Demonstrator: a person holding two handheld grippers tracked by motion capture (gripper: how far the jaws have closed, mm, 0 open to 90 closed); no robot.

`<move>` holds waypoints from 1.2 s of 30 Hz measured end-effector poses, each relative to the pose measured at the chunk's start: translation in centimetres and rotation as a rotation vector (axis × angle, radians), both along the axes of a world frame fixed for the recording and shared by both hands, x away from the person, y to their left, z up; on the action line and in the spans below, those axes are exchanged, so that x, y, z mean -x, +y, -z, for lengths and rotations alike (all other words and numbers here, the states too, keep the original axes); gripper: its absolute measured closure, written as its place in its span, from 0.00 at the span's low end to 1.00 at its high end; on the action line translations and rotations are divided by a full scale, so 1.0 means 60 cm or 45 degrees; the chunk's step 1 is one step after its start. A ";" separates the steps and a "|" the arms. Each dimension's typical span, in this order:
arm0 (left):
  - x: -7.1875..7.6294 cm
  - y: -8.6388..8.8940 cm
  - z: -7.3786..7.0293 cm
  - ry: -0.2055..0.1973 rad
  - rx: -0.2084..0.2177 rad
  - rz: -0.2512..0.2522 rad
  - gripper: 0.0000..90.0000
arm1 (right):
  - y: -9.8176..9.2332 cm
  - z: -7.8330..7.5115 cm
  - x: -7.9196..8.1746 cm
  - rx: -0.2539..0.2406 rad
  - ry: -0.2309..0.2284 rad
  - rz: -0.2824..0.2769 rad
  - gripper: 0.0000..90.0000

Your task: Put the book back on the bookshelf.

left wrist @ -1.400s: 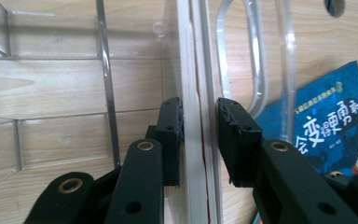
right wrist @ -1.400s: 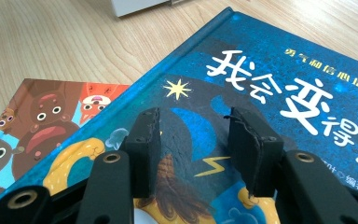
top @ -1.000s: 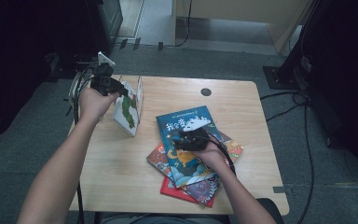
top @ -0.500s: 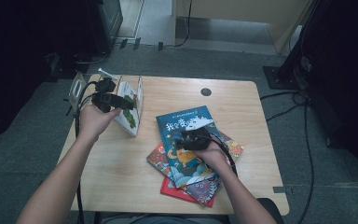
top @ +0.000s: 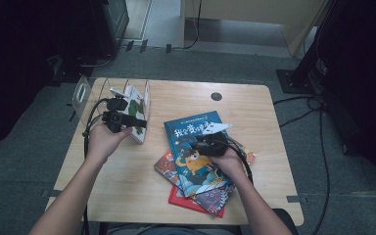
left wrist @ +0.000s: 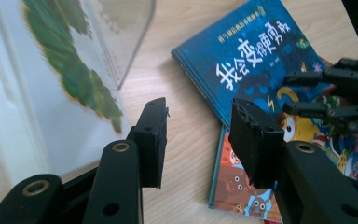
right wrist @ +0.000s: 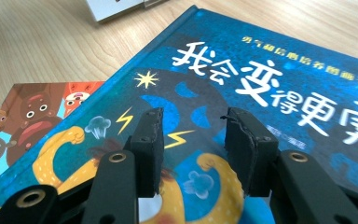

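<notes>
Underneath the right claw (top: 206, 145) lies a glossy blue picture book (top: 196, 147).

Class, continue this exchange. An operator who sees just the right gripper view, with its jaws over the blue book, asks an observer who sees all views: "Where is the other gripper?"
Observer: The left gripper is by a clear rack on the table's left side.
Operator: Is anything in that rack?
Observer: A white book with a green picture stands in it.
Operator: Is the gripper holding that book?
Observer: No. Its jaws have just been opening, and nothing is between them.
</notes>
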State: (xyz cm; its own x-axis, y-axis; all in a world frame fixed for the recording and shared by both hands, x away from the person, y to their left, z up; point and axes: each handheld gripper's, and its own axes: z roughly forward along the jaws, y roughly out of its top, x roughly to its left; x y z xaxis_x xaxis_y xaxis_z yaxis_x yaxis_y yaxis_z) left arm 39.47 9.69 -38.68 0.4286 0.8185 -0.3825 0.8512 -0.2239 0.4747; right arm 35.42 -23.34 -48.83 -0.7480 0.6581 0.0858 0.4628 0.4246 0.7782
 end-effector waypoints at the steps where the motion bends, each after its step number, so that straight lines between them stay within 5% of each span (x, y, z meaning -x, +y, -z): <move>1: 0.002 -0.002 0.004 -0.001 -0.003 0.013 0.64 | -0.003 -0.001 0.000 -0.001 -0.006 0.006 0.64; 17: 0.039 -0.047 0.064 -0.025 0.018 0.136 0.61 | -0.084 -0.009 0.016 -0.007 0.001 0.148 0.66; 29: 0.057 -0.082 0.110 0.007 0.039 0.227 0.59 | -0.131 0.008 0.041 0.017 0.016 0.260 0.68; 36: 0.065 -0.104 0.125 -0.027 -0.020 0.279 0.59 | -0.156 0.013 0.050 -0.018 0.017 0.327 0.72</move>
State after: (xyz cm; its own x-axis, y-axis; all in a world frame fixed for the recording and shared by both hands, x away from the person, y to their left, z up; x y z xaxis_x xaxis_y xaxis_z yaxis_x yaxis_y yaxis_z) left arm 35.58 3.45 -46.21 0.6047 0.7108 -0.3594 0.7714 -0.4101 0.4866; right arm 32.44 -32.71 -49.62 -0.5553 0.8250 0.1050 0.5643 0.2811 0.7763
